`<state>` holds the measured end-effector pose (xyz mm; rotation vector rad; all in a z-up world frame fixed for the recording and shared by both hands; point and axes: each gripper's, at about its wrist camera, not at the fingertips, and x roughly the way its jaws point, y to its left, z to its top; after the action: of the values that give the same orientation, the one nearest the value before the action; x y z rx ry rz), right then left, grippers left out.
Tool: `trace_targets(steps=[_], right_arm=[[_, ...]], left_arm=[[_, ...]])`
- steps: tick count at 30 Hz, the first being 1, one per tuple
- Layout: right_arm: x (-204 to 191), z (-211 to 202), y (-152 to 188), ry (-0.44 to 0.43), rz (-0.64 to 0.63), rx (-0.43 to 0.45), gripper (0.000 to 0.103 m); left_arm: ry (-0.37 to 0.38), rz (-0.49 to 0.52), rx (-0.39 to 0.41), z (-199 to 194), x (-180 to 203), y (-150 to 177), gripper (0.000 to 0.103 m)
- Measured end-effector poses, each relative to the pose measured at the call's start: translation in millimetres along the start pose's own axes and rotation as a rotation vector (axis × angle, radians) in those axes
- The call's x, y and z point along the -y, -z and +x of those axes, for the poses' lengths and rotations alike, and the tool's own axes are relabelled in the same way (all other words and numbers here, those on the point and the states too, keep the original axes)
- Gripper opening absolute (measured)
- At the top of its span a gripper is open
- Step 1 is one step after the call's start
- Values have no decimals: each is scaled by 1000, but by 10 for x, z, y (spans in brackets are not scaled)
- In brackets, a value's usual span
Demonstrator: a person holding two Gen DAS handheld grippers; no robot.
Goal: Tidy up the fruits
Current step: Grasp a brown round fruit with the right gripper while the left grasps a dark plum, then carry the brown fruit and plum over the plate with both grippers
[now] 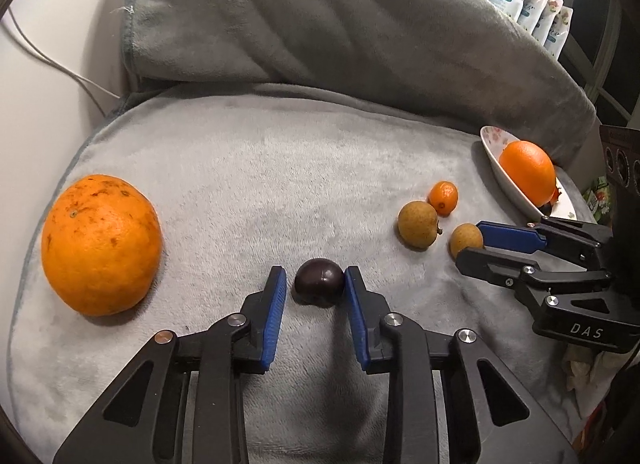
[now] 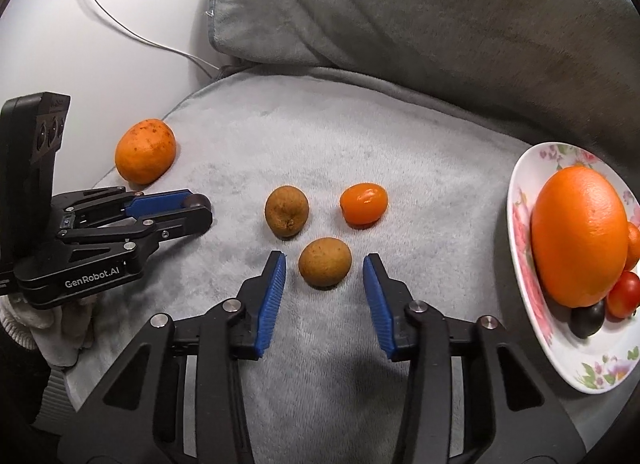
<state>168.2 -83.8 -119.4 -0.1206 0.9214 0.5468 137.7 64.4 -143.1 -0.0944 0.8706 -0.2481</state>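
Grey plush fabric covers a cushioned seat [image 1: 248, 168], with a matching back cushion [image 1: 320, 16] filling the upper part of both views and a white cable [image 1: 48, 60] trailing at the upper left.

At the right edge sits a floral plate [image 2: 532, 304], already holding a large smooth orange [image 2: 580, 236], a red cherry tomato [image 2: 624, 294], a dark grape-like fruit [image 2: 586, 318] and a sliver of another orange fruit behind. That part of the sorting looks done.

Five fruits remain on the seat. A big speckled orange [image 1: 100, 244] lies at the far left of the left wrist view, well apart from the rest. A dark plum-coloured fruit [image 1: 319, 282] sits between the fingers of the left hand-held gripper [image 1: 316, 284]: the right pad touches it, while a thin gap shows at the left pad, so the jaws are narrow around it but not plainly clamped. Near the middle of the right wrist view, a kumquat [image 2: 364, 203] and a brown longan-like fruit [image 2: 286, 211] lie side by side, and a second brown fruit [image 2: 325, 261] lies just below them, between the fingers of the right hand-held gripper [image 2: 325, 264], which stands wide with clear gaps on both sides.

By my reckoning, the job is under halfway: neither bracketed fruit is lifted yet, and all five still need moving to the plate.
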Motion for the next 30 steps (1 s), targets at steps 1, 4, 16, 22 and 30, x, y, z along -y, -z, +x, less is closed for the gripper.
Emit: trace_targets(steps=[1, 4, 16, 22, 30], right_arm=[[-1, 12, -3, 1, 0, -2, 39], [8, 4, 6, 3, 3, -7, 37], [22, 25, -1, -5, 14, -3, 29], [18, -36, 4, -5, 18, 13, 29], [58, -231, 21, -14, 34, 57, 29]], left_arm=[[-1, 1, -1, 4, 0, -3, 26], [0, 1, -3, 16, -12, -14, 25], [1, -4, 0, 25, -19, -20, 22], [4, -16, 9, -16, -43, -26, 22], [41, -39, 32, -129, -29, -47, 22]])
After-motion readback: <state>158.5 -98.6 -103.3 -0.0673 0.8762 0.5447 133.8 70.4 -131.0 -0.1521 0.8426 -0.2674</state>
